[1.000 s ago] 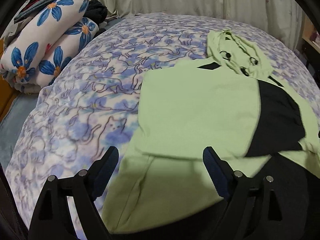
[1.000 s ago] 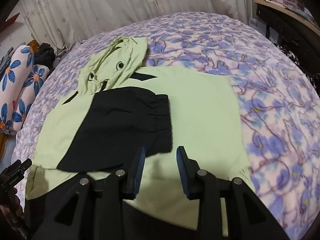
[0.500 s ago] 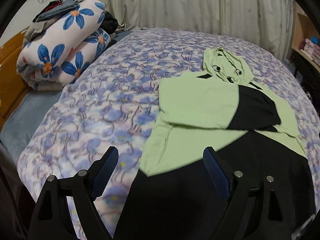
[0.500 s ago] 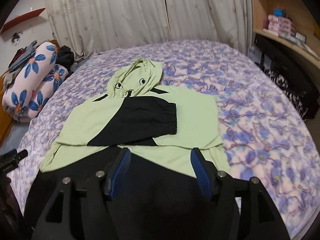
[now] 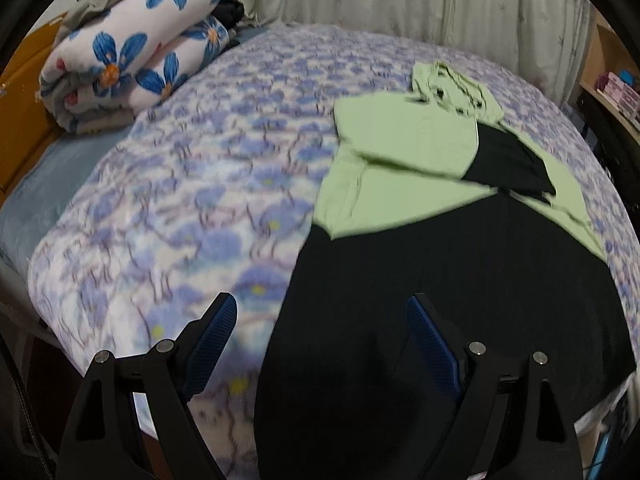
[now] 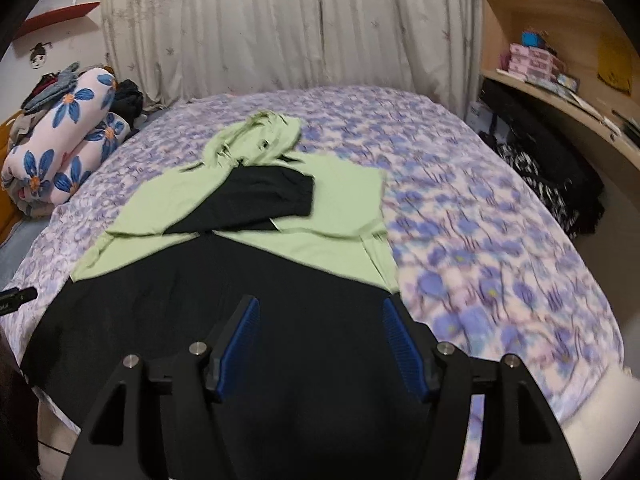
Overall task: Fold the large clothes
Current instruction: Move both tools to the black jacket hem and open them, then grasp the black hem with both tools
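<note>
A light-green and black hoodie (image 5: 400, 148) (image 6: 336, 184) lies flat on the flowered bed cover (image 5: 180, 200) (image 6: 480, 220), hood (image 6: 256, 140) at the far end. Its black-cuffed sleeve (image 6: 260, 196) is folded across the chest. The black lower half (image 5: 460, 280) (image 6: 240, 280) reaches the near bed edge. My left gripper (image 5: 320, 304) hovers open over the hem's left border, nothing between its blue pads. My right gripper (image 6: 320, 302) stands open above the black hem, empty too.
A rolled floral quilt (image 5: 132, 52) (image 6: 60, 148) with clothes on top sits at the bed's far left. Curtains (image 6: 280, 28) hang behind the bed. Wooden shelves (image 6: 560, 60) and dark clothes (image 6: 540, 168) stand along the right side.
Both grippers have drawn back from the hoodie's chest toward the near bed edge, so the black lower half now shows. The right jaws have spread much wider. The left stays open.
</note>
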A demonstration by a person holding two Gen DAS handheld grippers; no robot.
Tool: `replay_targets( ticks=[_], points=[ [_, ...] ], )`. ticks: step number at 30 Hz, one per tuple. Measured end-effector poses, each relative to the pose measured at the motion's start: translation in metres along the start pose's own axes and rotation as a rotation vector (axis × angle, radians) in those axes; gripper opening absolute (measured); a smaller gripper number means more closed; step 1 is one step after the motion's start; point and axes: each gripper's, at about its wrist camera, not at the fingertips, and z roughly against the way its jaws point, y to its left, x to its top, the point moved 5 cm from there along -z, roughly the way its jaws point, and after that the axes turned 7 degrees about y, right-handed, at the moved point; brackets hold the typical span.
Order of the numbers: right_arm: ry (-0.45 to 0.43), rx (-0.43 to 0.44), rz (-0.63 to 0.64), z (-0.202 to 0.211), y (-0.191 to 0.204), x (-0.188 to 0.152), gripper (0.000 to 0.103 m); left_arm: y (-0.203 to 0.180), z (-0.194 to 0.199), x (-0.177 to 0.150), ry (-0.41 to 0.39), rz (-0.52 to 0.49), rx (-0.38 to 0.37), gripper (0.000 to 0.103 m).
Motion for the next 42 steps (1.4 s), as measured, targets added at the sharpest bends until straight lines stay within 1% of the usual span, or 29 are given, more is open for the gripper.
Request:
replay_targets(
  ticks=[5, 7, 10, 12, 15, 17, 19, 20, 21, 22, 25, 27, 31, 35, 37, 38, 39, 40, 41, 42],
  points=[
    [0.097, -0.005, -0.073, -0.018, -0.033, -0.030, 0.064, 0.005, -0.017, -0.022, 0.043, -0.004, -0.026, 0.086],
    [0.129, -0.010, -0.110, -0.024, -0.048, -0.043, 0.064, 0.010, -0.026, -0.027, 0.062, 0.015, -0.036, 0.086],
    [0.155, 0.009, -0.160, -0.031, -0.066, -0.057, 0.064, 0.018, -0.042, -0.032, 0.101, 0.049, -0.053, 0.086],
    [0.182, 0.021, -0.193, -0.038, -0.075, -0.064, 0.064, 0.020, -0.050, -0.033, 0.112, 0.047, -0.055, 0.086],
    [0.225, 0.095, -0.246, -0.051, -0.085, -0.074, 0.064, 0.018, -0.054, -0.031, 0.104, 0.024, -0.054, 0.089],
    [0.258, 0.171, -0.275, -0.059, -0.087, -0.081, 0.064, 0.015, -0.058, -0.030, 0.108, 0.010, -0.054, 0.091],
    [0.273, 0.222, -0.276, -0.061, -0.084, -0.083, 0.064, 0.015, -0.059, -0.028, 0.110, 0.006, -0.071, 0.092],
    [0.282, 0.262, -0.270, -0.062, -0.081, -0.083, 0.064, 0.015, -0.060, -0.028, 0.112, 0.006, -0.078, 0.092],
    [0.288, 0.296, -0.269, -0.061, -0.077, -0.083, 0.062, 0.016, -0.061, -0.027, 0.117, 0.008, -0.092, 0.092],
    [0.298, 0.335, -0.267, -0.061, -0.074, -0.082, 0.057, 0.017, -0.062, -0.027, 0.122, 0.012, -0.112, 0.092],
    [0.320, 0.380, -0.248, -0.060, -0.067, -0.080, 0.052, 0.021, -0.065, -0.027, 0.135, 0.005, -0.158, 0.092],
    [0.348, 0.388, -0.246, -0.065, -0.068, -0.080, 0.052, 0.021, -0.065, -0.027, 0.143, -0.007, -0.182, 0.092],
    [0.380, 0.371, -0.257, -0.075, -0.074, -0.083, 0.041, 0.021, -0.066, -0.028, 0.162, -0.041, -0.216, 0.092],
    [0.399, 0.364, -0.257, -0.084, -0.074, -0.085, 0.041, 0.015, -0.072, -0.029, 0.187, -0.081, -0.220, 0.098],
    [0.402, 0.345, -0.242, -0.087, -0.071, -0.084, 0.041, 0.011, -0.076, -0.027, 0.199, -0.094, -0.204, 0.098],
    [0.399, 0.333, -0.228, -0.088, -0.069, -0.083, 0.038, 0.010, -0.077, -0.027, 0.204, -0.099, -0.196, 0.097],
    [0.396, 0.322, -0.217, -0.087, -0.067, -0.082, 0.036, 0.008, -0.078, -0.027, 0.210, -0.106, -0.181, 0.096],
    [0.394, 0.317, -0.214, -0.088, -0.066, -0.082, 0.030, 0.005, -0.077, -0.025, 0.210, -0.110, -0.169, 0.084],
    [0.387, 0.323, -0.214, -0.085, -0.065, -0.080, 0.020, 0.004, -0.076, -0.025, 0.208, -0.110, -0.167, 0.063],
    [0.380, 0.346, -0.215, -0.084, -0.064, -0.078, 0.012, 0.002, -0.074, -0.023, 0.208, -0.110, -0.168, 0.050]
  ],
)
